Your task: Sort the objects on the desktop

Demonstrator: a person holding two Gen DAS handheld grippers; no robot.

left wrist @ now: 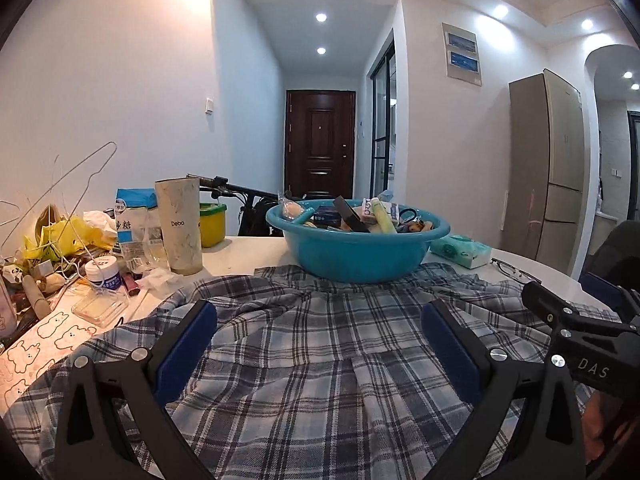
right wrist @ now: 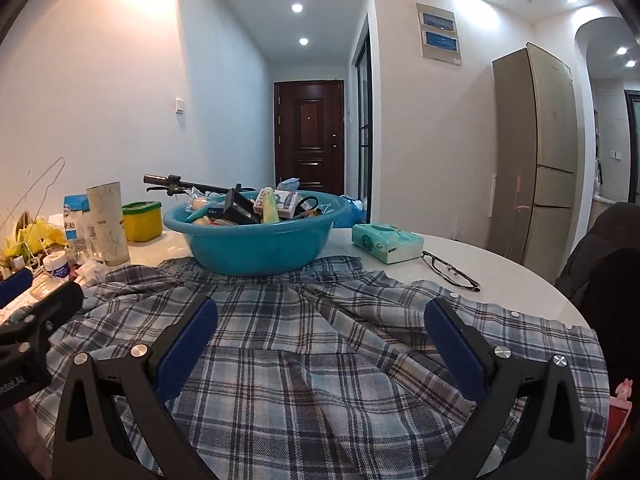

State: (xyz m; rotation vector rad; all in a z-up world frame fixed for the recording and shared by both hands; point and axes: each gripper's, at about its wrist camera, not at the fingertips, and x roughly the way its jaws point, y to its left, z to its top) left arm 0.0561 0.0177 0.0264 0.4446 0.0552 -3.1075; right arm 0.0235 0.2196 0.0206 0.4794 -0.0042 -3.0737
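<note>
I've got both the left gripper (left wrist: 320,332) and right gripper (right wrist: 320,328) with jaws apart over the blue plaid cotton shirt (left wrist: 312,344) spread on the tabletop (right wrist: 500,276), and any tug risks dragging the loaded teal plastic basin (left wrist: 356,252) resting on its far edge.

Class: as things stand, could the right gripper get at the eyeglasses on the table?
Probably yes. The right gripper is open above the plaid shirt, and the eyeglasses lie uncovered ahead to its right, nothing between.

"Debo" on tumbler (left wrist: 179,227), "DAS" on right claw (left wrist: 592,344)
</note>
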